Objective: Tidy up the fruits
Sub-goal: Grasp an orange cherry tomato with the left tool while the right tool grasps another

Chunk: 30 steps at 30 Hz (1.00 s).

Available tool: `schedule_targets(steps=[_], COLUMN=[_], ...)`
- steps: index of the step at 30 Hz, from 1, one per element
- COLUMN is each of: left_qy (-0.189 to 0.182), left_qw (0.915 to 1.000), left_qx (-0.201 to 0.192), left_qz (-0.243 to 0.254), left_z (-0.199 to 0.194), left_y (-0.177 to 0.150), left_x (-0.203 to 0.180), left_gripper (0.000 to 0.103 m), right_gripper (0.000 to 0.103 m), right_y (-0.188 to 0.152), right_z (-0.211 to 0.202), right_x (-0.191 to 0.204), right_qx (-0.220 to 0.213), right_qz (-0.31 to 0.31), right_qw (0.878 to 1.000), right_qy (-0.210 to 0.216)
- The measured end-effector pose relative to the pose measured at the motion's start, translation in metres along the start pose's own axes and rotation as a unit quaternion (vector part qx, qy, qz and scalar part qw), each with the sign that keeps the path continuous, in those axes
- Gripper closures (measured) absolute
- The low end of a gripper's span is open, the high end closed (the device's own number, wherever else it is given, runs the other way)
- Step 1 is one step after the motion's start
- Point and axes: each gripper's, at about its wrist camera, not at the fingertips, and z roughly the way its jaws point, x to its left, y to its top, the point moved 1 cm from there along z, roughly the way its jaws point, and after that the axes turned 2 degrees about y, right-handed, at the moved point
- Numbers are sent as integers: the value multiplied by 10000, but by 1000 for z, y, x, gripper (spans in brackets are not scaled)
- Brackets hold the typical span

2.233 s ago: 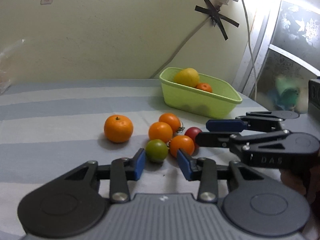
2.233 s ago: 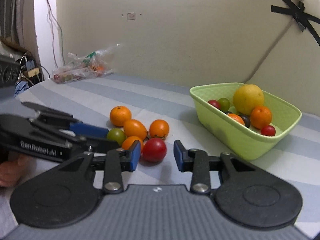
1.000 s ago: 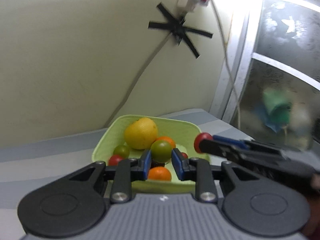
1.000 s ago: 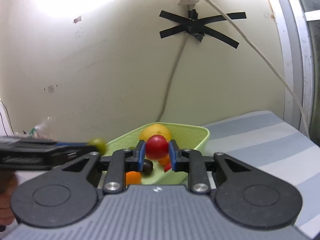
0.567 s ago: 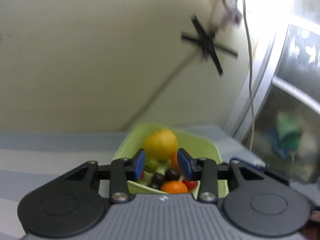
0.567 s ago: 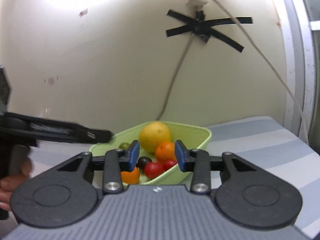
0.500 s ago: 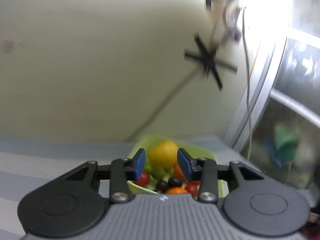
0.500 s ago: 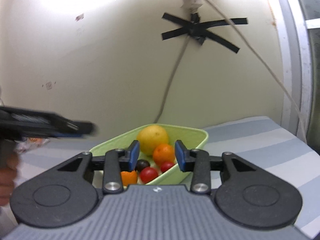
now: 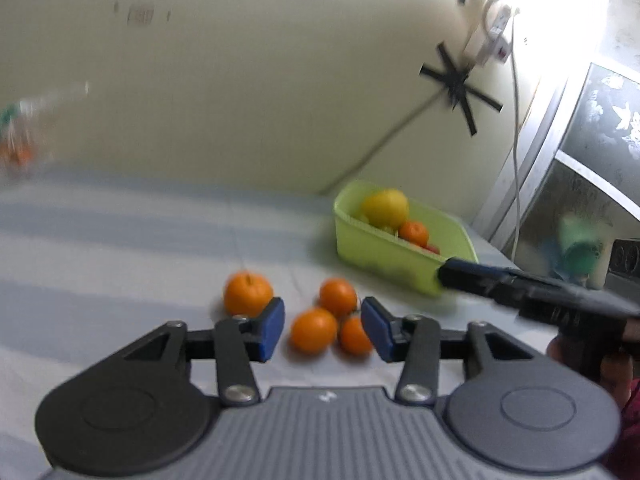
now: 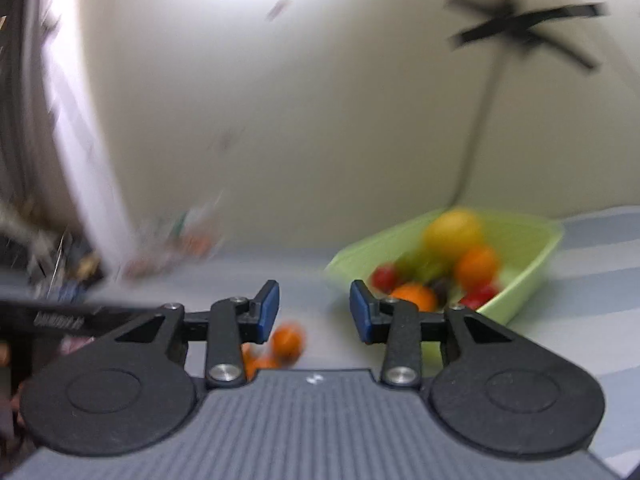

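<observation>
Several oranges lie loose on the striped cloth: one (image 9: 248,294) stands apart at the left, and a cluster of three (image 9: 314,330) sits just beyond my left gripper (image 9: 323,330), which is open and empty above them. The green basket (image 9: 384,256) at the back right holds a yellow citrus (image 9: 386,208), an orange and small red fruits. My right gripper (image 10: 314,312) is open and empty, left of the basket (image 10: 532,276); an orange (image 10: 286,342) shows below its left finger. The right gripper's arm (image 9: 520,284) reaches in from the right by the basket's near corner.
The wall runs close behind the basket, with a cable and black tape (image 9: 456,80) on it. A window frame (image 9: 560,152) stands at the right. A plastic bag (image 10: 180,248) lies at the far left of the cloth. Both views are blurred.
Both grippers have released their fruit over the basket and swung back left and down toward the loose oranges. The green and red fruits are no longer between the jaws.
</observation>
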Motion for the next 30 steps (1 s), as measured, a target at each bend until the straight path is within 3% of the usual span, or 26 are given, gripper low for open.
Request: schedule_targets(steps=[4, 12, 17, 19, 20, 21, 24, 28, 30], left_qy=[-138, -208, -104, 40, 104, 136, -11, 71, 96], left_qw=[9997, 9991, 9996, 9999, 9999, 9998, 9998, 9998, 9998], left_qx=[136, 262, 187, 127, 107, 99, 166, 149, 148], left_qz=[-127, -275, -168, -110, -70, -47, -73, 66, 37], left_z=[14, 32, 38, 39, 38, 38, 33, 27, 28], left_y=[-4, -5, -4, -5, -6, -6, -10, -17, -14], left_x=[1, 7, 4, 4, 4, 5, 4, -2, -3], left_gripper=[49, 49, 53, 69, 73, 76, 76, 75, 70], right_gripper=[61, 61, 61, 63, 72, 75, 75, 75, 75], right_y=[-13, -24, -29, -32, -33, -34, -34, -36, -36], right_z=[22, 48, 57, 61, 62, 61, 57, 49, 45], right_x=[23, 38, 46, 48, 48, 49, 49, 48, 47], right_qx=[625, 1169, 1289, 1355, 1389, 1368, 1319, 1312, 1284], right_qz=[-484, -888, -1006, -1049, -1092, -1139, -1256, -1383, -1410], right_qw=[9968, 9892, 9865, 9851, 9841, 9838, 9830, 9813, 9812], right_qy=[91, -18, -57, -121, -160, -221, -240, -261, -302])
